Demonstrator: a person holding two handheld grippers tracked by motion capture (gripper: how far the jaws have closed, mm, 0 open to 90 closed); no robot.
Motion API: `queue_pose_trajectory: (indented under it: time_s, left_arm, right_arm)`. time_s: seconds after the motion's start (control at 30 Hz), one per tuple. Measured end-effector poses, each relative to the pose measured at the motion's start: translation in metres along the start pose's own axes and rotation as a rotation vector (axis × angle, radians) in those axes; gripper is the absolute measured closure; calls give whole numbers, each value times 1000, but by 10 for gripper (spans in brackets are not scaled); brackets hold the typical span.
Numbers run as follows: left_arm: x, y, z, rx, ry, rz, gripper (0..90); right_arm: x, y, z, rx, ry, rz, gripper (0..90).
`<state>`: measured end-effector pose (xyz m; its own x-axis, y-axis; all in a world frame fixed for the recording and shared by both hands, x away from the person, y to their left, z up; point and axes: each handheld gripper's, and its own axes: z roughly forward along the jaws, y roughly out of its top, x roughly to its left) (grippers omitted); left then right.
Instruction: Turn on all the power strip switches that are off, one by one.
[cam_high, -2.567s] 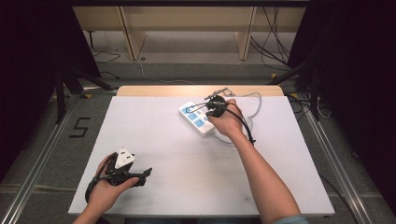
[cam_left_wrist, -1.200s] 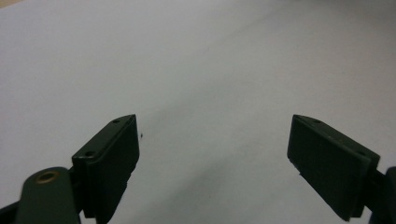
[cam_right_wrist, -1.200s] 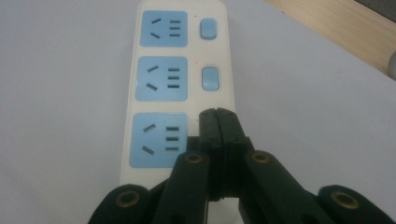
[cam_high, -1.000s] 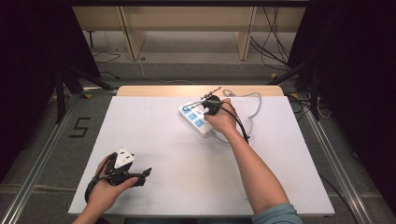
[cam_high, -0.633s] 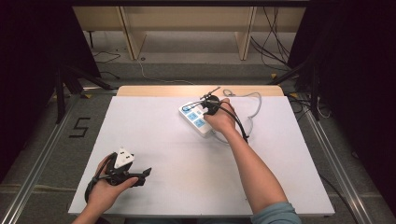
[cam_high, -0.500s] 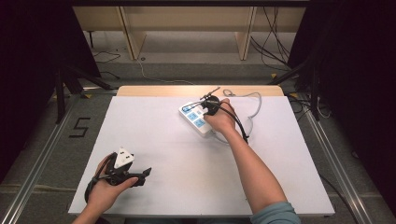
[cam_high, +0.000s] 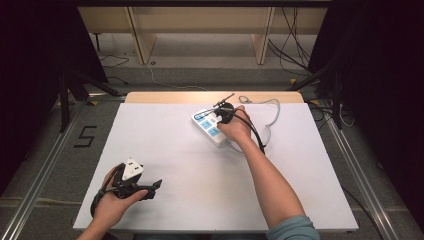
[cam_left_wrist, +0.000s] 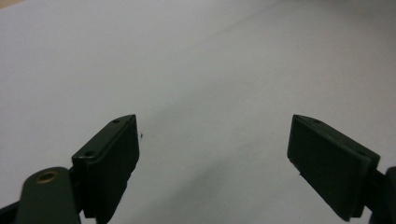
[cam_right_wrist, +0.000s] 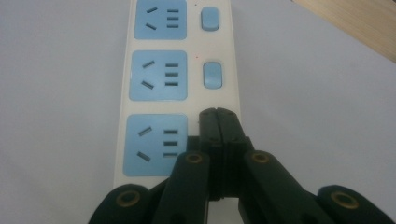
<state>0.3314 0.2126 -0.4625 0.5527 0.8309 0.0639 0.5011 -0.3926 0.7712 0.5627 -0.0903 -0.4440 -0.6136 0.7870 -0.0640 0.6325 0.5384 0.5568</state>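
The power strip (cam_right_wrist: 180, 88) is laid on the far middle of the desk (cam_high: 165, 150), its long axis running directly away from the right claw (cam_right_wrist: 219, 116). That claw is clenched, empty, tips set over the nearest rocker switch position. The left claw (cam_left_wrist: 212, 154) is held released, well apart.

Your left hand (cam_high: 116, 197) rests low at the near left, holding the left gripper (cam_left_wrist: 212, 163) with its jaws spread wide and nothing between them. Your right arm (cam_high: 270, 187) reaches forward, stretched nearly straight, and your right gripper (cam_right_wrist: 218, 122) points down with its jaws pressed together.
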Motion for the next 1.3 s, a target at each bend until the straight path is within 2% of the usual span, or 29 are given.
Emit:
queue_pose_trajectory:
  time_s: [0.3, 0.7, 0.9, 1.07, 1.2, 1.3]
  left_arm:
    - [0, 0, 1, -1, -3, -7, 164]
    - [-1, 0, 1, 3, -5, -1, 164]
    - [-1, 0, 1, -1, -6, -3, 164]
    - [0, 0, 1, -1, -3, -7, 164]
    - [0, 0, 1, 3, -7, -4, 164]
    - [0, 0, 1, 0, -6, -6, 164]
  right_arm:
    - [0, 0, 1, 5, 2, 11, 900]
    - [4, 0, 2, 18, -24, 7, 900]
    - [3, 0, 2, 21, -13, 11, 900]
    - [5, 0, 2, 14, -33, -14, 900]
    - [3, 1, 0, 4, -23, 0, 900]
    - [3, 3, -2, -24, -20, 11, 900]
